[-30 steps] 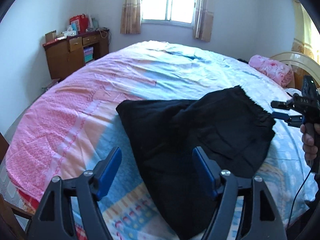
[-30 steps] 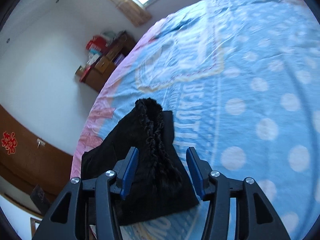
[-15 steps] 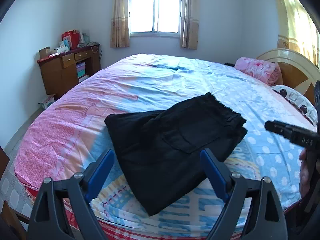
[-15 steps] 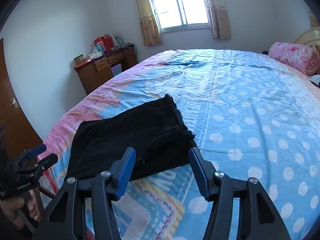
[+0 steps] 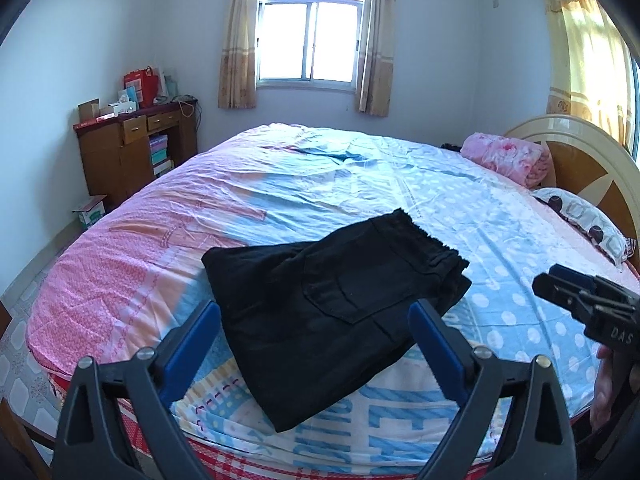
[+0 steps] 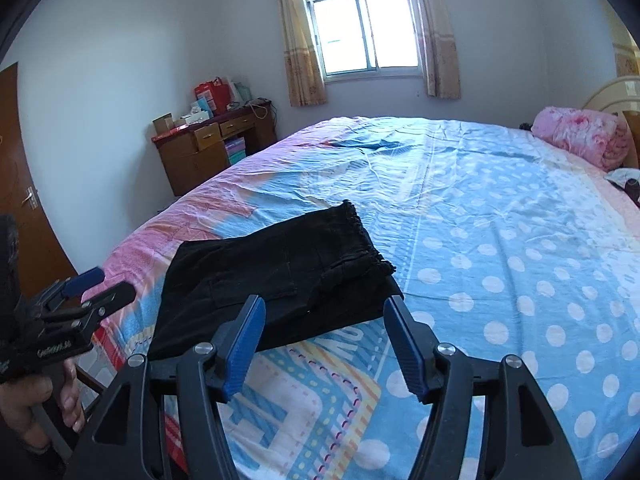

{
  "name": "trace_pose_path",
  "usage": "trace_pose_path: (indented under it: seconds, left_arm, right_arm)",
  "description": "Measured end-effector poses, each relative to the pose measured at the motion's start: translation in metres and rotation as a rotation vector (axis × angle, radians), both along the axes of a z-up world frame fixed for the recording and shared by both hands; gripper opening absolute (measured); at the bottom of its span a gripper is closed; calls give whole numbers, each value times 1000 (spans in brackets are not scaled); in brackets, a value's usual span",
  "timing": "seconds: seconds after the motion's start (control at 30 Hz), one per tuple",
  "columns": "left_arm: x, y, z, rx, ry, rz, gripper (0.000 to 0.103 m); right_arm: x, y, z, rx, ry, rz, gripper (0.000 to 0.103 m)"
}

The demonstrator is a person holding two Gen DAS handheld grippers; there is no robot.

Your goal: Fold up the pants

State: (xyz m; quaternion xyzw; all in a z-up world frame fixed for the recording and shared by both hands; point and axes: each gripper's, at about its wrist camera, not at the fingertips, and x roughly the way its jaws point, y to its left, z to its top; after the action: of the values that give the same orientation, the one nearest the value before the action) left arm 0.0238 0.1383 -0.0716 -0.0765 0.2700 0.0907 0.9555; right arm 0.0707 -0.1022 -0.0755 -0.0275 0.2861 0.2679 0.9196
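The black pants (image 5: 332, 304) lie folded into a compact rectangle near the bed's front edge, a back pocket facing up and the gathered waistband at the far right. They also show in the right wrist view (image 6: 280, 276). My left gripper (image 5: 314, 314) is open and empty, held back above the bed's edge, apart from the pants. My right gripper (image 6: 324, 310) is open and empty, also drawn back from the pants. It shows from the side in the left wrist view (image 5: 560, 284), and the left gripper shows in the right wrist view (image 6: 96, 288).
The bed (image 5: 400, 184) has a pink and blue dotted cover. A rolled pink blanket (image 5: 508, 158) and a pillow (image 5: 584, 220) lie by the headboard at the right. A wooden desk (image 5: 132, 148) with boxes stands at the left wall under the window.
Both grippers have pulled back and risen away from the pants. The pants, bunched and lifted a second ago, now lie flat and folded on the bed.
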Motion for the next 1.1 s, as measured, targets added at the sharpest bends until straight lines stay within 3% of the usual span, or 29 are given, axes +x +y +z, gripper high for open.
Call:
trace_pose_path:
  seconds: [0.27,0.9,1.1]
  left_arm:
    - [-4,-3,8,6,-22,2,100]
    - [2,0,0,-11,23,-7,103]
    - [4,0,1,18,22,18,103]
  right_arm:
    - [-13,-10,14,13,-36,-24,64]
    - [-18,-6,13,18,-27,-21,65]
    - [-18,-7,12,17,-25,-20,65]
